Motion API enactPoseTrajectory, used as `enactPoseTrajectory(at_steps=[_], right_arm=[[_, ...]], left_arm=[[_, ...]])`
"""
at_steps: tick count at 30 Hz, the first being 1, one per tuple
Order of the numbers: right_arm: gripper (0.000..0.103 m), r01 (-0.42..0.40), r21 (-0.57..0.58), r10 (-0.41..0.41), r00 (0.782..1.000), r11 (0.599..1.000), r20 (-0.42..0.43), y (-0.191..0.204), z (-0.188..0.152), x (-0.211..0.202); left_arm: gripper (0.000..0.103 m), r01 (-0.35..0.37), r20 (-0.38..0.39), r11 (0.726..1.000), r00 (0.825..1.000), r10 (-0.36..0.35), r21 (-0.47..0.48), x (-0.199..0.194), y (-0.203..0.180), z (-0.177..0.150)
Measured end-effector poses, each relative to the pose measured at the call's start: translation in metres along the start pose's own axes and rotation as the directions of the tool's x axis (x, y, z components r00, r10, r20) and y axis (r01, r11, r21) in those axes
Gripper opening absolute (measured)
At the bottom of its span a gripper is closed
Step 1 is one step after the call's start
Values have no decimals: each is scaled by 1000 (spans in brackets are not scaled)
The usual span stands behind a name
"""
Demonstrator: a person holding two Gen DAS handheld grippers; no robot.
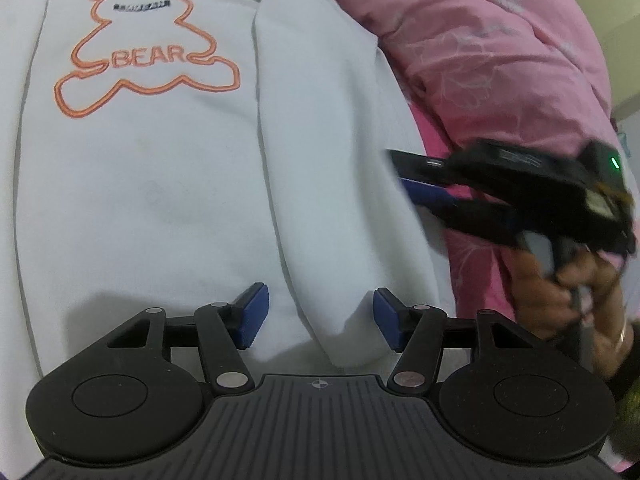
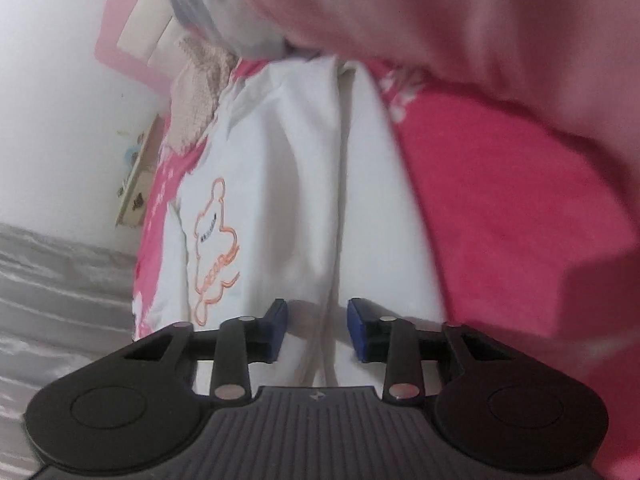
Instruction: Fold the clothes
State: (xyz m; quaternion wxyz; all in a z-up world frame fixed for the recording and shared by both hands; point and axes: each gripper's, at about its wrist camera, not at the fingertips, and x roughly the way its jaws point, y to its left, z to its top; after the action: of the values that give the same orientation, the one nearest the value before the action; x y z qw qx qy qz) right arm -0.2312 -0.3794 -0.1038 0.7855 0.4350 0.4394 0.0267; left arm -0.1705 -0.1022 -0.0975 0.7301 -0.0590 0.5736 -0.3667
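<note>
1. White sweatshirt [image 1: 152, 168] spread flat on the bed, front up, and there's the orange bear outline [image 1: 144, 46] with "BEAR" stitched across it, sitting toward the far end of the garment.
2. One sleeve [image 1: 320, 152] is folded in along the body, running lengthwise down the sweatshirt's side nearest the pink sheet [image 1: 472, 264].
3. Left gripper [image 1: 316, 316] hovers over the near end of that sleeve, its blue fingers [image 1: 253, 312] well apart; the white cloth shows between them, and neither pad is pressing it.
4. Over on the sheet side, the right gripper [image 1: 416, 178] comes in blurred, its tip at the sleeve's outer edge, with a person's hand [image 1: 568, 292] wrapped around the grip below it.
5. From the right wrist view, the right gripper [image 2: 318, 322] has its fingers [image 2: 358, 328] a modest gap apart. White fabric with a seam line lies in that gap; no clamp to see.
6. Same view: the sweatshirt [image 2: 280, 184] stretches away across the bed, bear outline [image 2: 216, 240] off to the left side of it, red-pink sheet [image 2: 500, 216] on the right.
7. A pale pink quilt [image 1: 488, 40] is heaped up along the far side of the bed, just beside the sleeve.
8. Too blurred to tell whether the right gripper touches the cloth.
</note>
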Motion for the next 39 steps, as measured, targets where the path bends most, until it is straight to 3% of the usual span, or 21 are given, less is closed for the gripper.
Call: enactPoseTrajectory(at_steps=[2, 5, 9, 11, 12, 16, 18, 21, 25, 27, 28, 29, 30, 32, 33, 37, 38, 39], right_arm=[[6, 36, -56, -35, 999, 998, 18, 7, 1, 4], [3, 101, -155, -82, 989, 983, 123, 21, 0, -16], [3, 289, -302, -189, 928, 909, 320, 38, -13, -47], [3, 371, -325, -253, 902, 870, 351, 33, -13, -43], [3, 379, -313, -271, 901, 871, 338, 29, -12, -40], [7, 278, -219, -208, 933, 935, 292, 15, -10, -59], [17, 209, -186, -154, 950, 960, 272, 11, -13, -74], [27, 140, -176, -113, 982, 974, 153, 6, -30, -81], [39, 87, -185, -91, 996, 979, -16, 2, -57, -74], [39, 66, -193, -81, 994, 979, -71, 1, -66, -69], [39, 52, -197, -71, 993, 979, -92, 2, -68, -64], [30, 36, -199, -58, 993, 979, -107, 4, -69, -60], [13, 31, -199, -53, 993, 980, -106, 5, -69, -62], [8, 22, -200, -43, 994, 980, -104, 7, -68, -68], [7, 17, -200, -38, 994, 980, -103, 9, -68, -70], [7, -28, -225, 13, 998, 974, -68, 24, -58, -86], [12, -18, -216, 6, 999, 976, -54, 23, -56, -90], [24, -8, -207, 0, 999, 978, -40, 23, -54, -94]], left_arm=[[58, -10, 4, 1000, 1000, 9, 29, 0, -2, -2], [59, -10, 6, 999, 1000, 10, 50, 1, -3, -3], [59, 5, 2, 999, 1000, -5, 49, 2, 0, -2], [60, 9, -2, 999, 1000, -9, 47, 1, 1, -1], [60, 11, -5, 999, 1000, -11, 46, 1, 1, -1], [60, 22, 1, 999, 1000, -22, 42, -8, 3, -2], [60, 46, 1, 998, 999, -46, 37, -14, 3, -5], [60, 99, -14, 993, 995, -99, 60, -21, -1, -10], [58, 126, -49, 983, 991, -120, 135, -16, -18, -23], [54, 105, -64, 983, 993, -96, 148, -8, -24, -28], [46, 87, -62, 985, 995, -79, 148, -4, -26, -30], [40, 70, -61, 986, 996, -62, 149, -1, -27, -32], [30, 61, -58, 987, 997, -53, 148, 1, -28, -34], [21, 64, -51, 988, 997, -58, 139, 0, -28, -34], [15, 76, -40, 988, 997, -71, 132, -4, -28, -33], [9, 133, 26, 986, 990, -136, 96, -21, -26, -22], [8, 139, 32, 987, 989, -142, 77, -22, -23, -19], [7, 138, 35, 989, 989, -140, 59, -22, -20, -17]])
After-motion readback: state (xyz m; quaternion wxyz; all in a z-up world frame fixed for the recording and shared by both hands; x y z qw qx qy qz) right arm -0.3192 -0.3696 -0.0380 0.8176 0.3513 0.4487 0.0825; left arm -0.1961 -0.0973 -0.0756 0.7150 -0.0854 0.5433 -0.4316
